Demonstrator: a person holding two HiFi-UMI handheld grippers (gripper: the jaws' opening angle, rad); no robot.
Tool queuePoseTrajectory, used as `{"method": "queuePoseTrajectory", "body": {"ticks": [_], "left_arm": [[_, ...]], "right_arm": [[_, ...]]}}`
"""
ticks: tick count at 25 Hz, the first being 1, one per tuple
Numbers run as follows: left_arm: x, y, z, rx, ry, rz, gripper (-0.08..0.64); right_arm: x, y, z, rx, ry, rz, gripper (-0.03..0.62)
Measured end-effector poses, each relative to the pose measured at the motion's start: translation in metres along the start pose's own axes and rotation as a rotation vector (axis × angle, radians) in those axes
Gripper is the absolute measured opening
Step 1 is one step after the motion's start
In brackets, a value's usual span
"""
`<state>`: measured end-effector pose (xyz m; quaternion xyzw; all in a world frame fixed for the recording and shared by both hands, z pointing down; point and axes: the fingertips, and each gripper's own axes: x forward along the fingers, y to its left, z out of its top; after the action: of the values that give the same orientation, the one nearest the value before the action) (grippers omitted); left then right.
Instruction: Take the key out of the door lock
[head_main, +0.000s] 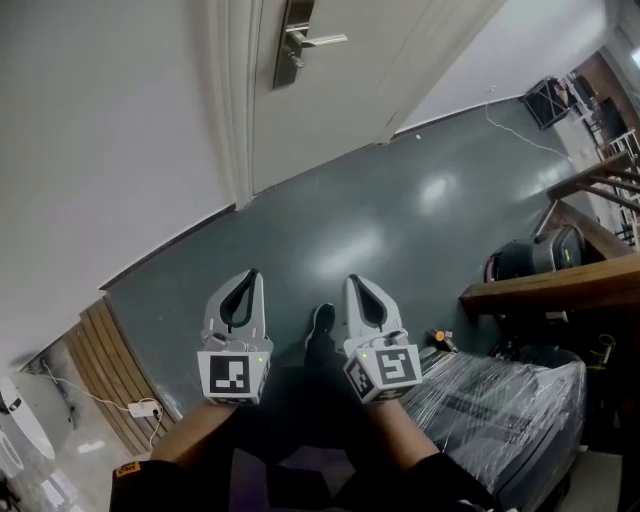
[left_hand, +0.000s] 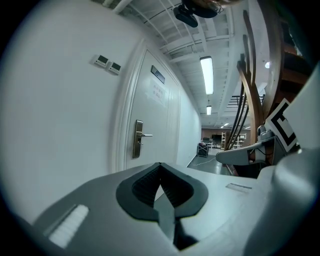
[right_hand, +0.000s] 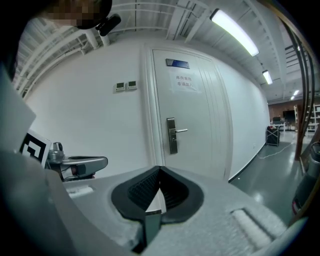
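Note:
A white door (head_main: 350, 80) stands ahead with a metal lock plate (head_main: 293, 42) and a lever handle (head_main: 322, 41). The same lock plate (left_hand: 137, 139) and lock plate (right_hand: 172, 135) show in the two gripper views. The key is too small to make out at this distance. My left gripper (head_main: 252, 274) and right gripper (head_main: 351, 282) hang side by side low over the grey floor, well short of the door. Both are shut with nothing between their jaws.
A white wall (head_main: 100, 150) runs along the left of the door. A wooden shelf (head_main: 560, 285) and a plastic-wrapped bulk (head_main: 510, 400) stand at the right. Wooden slats (head_main: 115, 375) and a power strip (head_main: 140, 408) lie at the lower left. A shoe (head_main: 320, 322) shows between the grippers.

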<state>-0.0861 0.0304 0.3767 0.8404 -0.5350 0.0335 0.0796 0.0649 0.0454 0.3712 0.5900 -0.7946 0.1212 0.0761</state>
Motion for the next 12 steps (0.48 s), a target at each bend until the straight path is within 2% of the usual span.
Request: {"method": "queuePoseTrajectory", "body": {"ticks": [5,12], "left_arm": [[0.032,0.009,-0.001,-0.002,0.003,0.069,0.017],[0.1,-0.012,0.02,-0.006,-0.007,0.167,0.017]], "right_arm": [[0.04,-0.017,0.003,0.009,0.001,0.078,-0.008],[0.09,-0.077,0.03,-0.007,-0.017,0.188,-0.008]]}}
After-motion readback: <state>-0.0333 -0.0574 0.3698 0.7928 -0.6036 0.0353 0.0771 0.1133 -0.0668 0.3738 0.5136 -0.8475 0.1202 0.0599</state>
